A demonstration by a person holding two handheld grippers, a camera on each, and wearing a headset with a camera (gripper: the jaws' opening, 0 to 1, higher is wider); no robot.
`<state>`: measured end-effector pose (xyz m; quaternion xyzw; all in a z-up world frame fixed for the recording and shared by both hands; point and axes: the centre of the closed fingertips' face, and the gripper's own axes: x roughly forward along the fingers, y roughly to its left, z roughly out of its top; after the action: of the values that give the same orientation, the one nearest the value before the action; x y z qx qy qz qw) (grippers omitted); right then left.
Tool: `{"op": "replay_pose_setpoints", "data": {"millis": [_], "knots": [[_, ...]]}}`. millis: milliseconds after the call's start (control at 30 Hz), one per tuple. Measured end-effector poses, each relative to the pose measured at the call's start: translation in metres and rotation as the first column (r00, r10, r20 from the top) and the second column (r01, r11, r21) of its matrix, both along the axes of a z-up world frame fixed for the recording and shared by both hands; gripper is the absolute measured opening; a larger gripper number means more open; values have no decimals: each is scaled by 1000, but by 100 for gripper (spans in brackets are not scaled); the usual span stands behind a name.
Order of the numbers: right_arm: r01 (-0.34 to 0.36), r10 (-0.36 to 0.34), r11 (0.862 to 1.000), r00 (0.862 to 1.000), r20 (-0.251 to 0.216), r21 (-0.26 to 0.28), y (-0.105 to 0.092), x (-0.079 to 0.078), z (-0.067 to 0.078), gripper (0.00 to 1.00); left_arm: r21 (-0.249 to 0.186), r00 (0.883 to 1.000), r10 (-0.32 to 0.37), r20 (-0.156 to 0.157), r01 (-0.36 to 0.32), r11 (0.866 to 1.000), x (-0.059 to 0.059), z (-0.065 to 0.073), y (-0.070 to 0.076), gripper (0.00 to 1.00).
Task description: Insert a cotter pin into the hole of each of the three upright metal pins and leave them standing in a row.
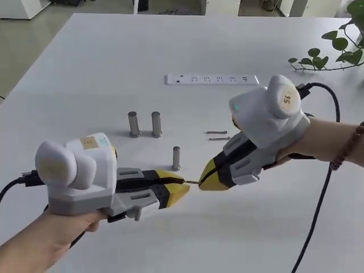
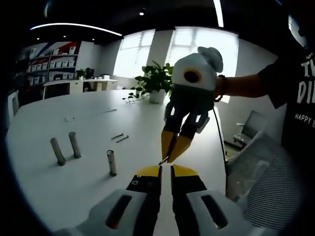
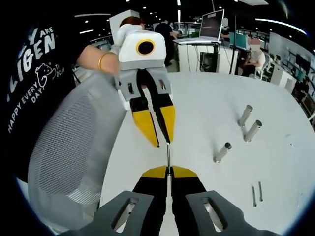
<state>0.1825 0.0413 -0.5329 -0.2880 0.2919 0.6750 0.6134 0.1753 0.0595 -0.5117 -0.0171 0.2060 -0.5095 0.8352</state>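
Note:
Three upright metal pins stand on the white table: two side by side [image 1: 133, 124] [image 1: 156, 124], a shorter one [image 1: 176, 158] nearer me. My right gripper [image 1: 202, 182] is shut on a cotter pin [image 3: 168, 155], which sticks straight out of its jaws. The pin's free end reaches the tip of my left gripper [image 1: 183, 190], whose jaws look shut with nothing between them. Both grippers hover tip to tip, just right of the short pin [image 2: 112, 162]. Two loose cotter pins [image 1: 217, 135] lie beyond them.
A white power strip [image 1: 211, 79] lies at the far middle of the table. A potted plant [image 1: 335, 54] hangs over the far right corner. A black cable [image 1: 325, 187] trails from the right gripper across the table.

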Motion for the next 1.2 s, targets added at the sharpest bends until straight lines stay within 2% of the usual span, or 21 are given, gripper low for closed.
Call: {"op": "replay_pose_setpoints", "data": {"millis": [67, 233, 267, 400, 500, 567, 633, 700, 800, 933, 1067, 1200], "knots": [[10, -9, 1000, 1000, 21, -17, -2, 8, -2, 0, -8, 1000, 7, -1, -7, 1000, 1, 1, 0, 5], [46, -44, 999, 998, 49, -25, -2, 27, -2, 0, 22, 999, 34, 7, -34, 999, 8, -6, 6, 6], [46, -45, 998, 998, 53, -30, -3, 35, -3, 0, 30, 999, 47, 12, -47, 998, 11, -8, 7, 6], [60, -55, 996, 996, 73, -68, -5, 42, -9, 0, 61, 996, 82, 33, -84, 995, 18, -14, 11, 10], [62, -53, 993, 995, 88, -101, -6, 46, -16, 0, 100, 991, 120, 62, -126, 987, 29, -20, 16, 13], [64, -55, 992, 995, 89, -109, -7, 48, -18, 0, 118, 987, 137, 78, -146, 982, 34, -23, 18, 14], [76, -66, 991, 994, 89, -111, -7, 52, -19, 0, 124, 986, 151, 76, -160, 979, 39, -26, 19, 16], [86, -77, 990, 994, 75, -115, -7, 54, -20, 0, 150, 982, 166, 87, -178, 973, 44, -32, 22, 17], [96, -87, 987, 993, 78, -126, -7, 58, -22, 0, 166, 979, 182, 94, -196, 966, 51, -36, 23, 18], [109, -99, 985, 992, 78, -137, -5, 64, -26, 0, 207, 970, 212, 121, -234, 950, 65, -45, 26, 19], [101, -89, 983, 993, 83, -155, -7, 72, -30, 0, 207, 968, 228, 106, -246, 947, 73, -50, 22, 19], [102, -90, 982, 993, 77, -160, -5, 77, -33, 0, 234, 966, 232, 117, -254, 939, 81, -55, 20, 19]]}}
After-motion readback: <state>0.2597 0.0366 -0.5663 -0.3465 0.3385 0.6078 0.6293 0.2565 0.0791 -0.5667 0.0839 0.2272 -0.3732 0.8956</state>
